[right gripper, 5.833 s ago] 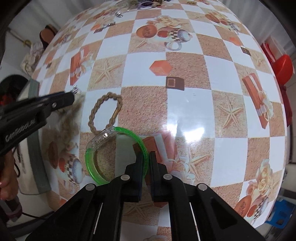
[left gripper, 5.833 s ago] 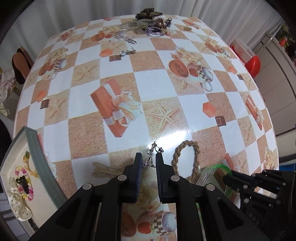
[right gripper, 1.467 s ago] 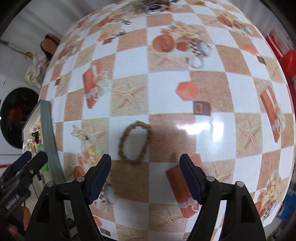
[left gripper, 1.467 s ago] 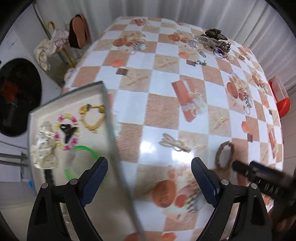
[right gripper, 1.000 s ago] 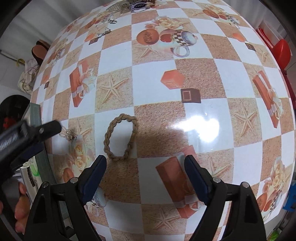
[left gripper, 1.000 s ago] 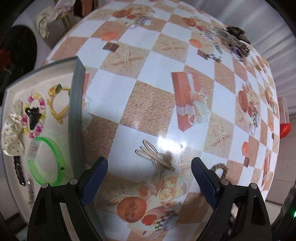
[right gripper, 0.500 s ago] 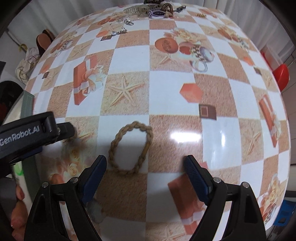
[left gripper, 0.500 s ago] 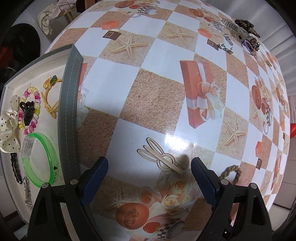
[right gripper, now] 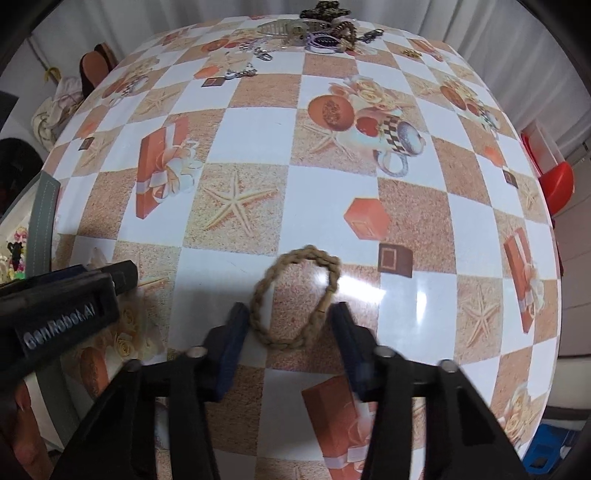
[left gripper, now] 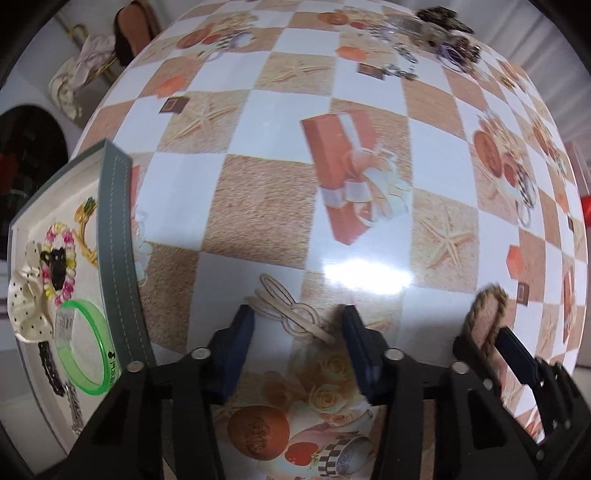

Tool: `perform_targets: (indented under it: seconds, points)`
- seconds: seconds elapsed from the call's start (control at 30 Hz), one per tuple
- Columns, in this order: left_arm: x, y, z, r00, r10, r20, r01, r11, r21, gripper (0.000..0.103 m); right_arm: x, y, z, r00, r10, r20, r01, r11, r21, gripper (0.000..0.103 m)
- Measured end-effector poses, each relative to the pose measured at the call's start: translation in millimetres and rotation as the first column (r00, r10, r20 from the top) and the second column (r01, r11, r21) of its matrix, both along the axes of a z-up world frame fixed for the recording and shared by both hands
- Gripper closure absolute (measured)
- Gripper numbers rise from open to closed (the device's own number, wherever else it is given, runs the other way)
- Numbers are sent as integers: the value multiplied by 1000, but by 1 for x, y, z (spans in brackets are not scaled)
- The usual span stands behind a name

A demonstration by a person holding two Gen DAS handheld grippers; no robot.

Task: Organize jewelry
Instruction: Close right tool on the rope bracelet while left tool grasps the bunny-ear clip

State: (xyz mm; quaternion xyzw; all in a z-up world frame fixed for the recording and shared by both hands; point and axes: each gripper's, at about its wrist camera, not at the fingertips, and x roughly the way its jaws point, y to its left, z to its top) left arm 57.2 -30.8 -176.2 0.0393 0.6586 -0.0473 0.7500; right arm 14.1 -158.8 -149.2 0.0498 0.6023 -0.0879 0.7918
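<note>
My left gripper (left gripper: 295, 325) is open, its fingers either side of a beige hair clip (left gripper: 286, 308) lying on the tablecloth. My right gripper (right gripper: 288, 325) is open, its fingers straddling the near end of a braided tan rope bracelet (right gripper: 293, 295), which also shows in the left wrist view (left gripper: 487, 317). A grey-rimmed jewelry tray (left gripper: 118, 240) at the left holds a green bangle (left gripper: 86, 347), a bead bracelet, a yellow bracelet, a dotted cream bow and dark chains. The left gripper shows in the right wrist view (right gripper: 122, 275).
A heap of unsorted jewelry (right gripper: 317, 27) lies at the table's far edge, with a few small pieces (right gripper: 240, 72) nearer. A red stool (right gripper: 556, 184) stands off the right side. Bags and shoes (left gripper: 96, 62) sit beyond the left edge.
Both grippers have dropped closer to the table and narrowed from wide open. The left now brackets the hair clip, the right now brackets the rope bracelet.
</note>
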Motion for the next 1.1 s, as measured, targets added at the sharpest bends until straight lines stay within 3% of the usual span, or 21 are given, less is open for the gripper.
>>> perform_targets:
  seconds: [0.03, 0.1, 0.4, 0.6, 1.1]
  points:
    - [-1, -3, 0, 1000, -13, 3, 13, 1000, 1, 67, 2, 0, 0, 1000, 5, -4, -5, 1000, 9, 71]
    - [-2, -10, 0, 999, -39, 7, 39, 999, -4, 79, 0, -3, 2, 1000, 3, -11, -2, 1000, 20, 89]
    - [-13, -14, 16, 997, -74, 17, 75, 992, -104, 79, -10, -35, 9, 998, -60, -22, 64, 977, 206, 99]
    - [-17, -6, 36, 995, -94, 31, 97, 986, -134, 79, -20, -48, 15, 992, -113, -48, 122, 951, 285, 99]
    - [-49, 36, 80, 992, -114, 53, 120, 985, -123, 79, -37, -67, 38, 989, -132, -69, 148, 927, 344, 99]
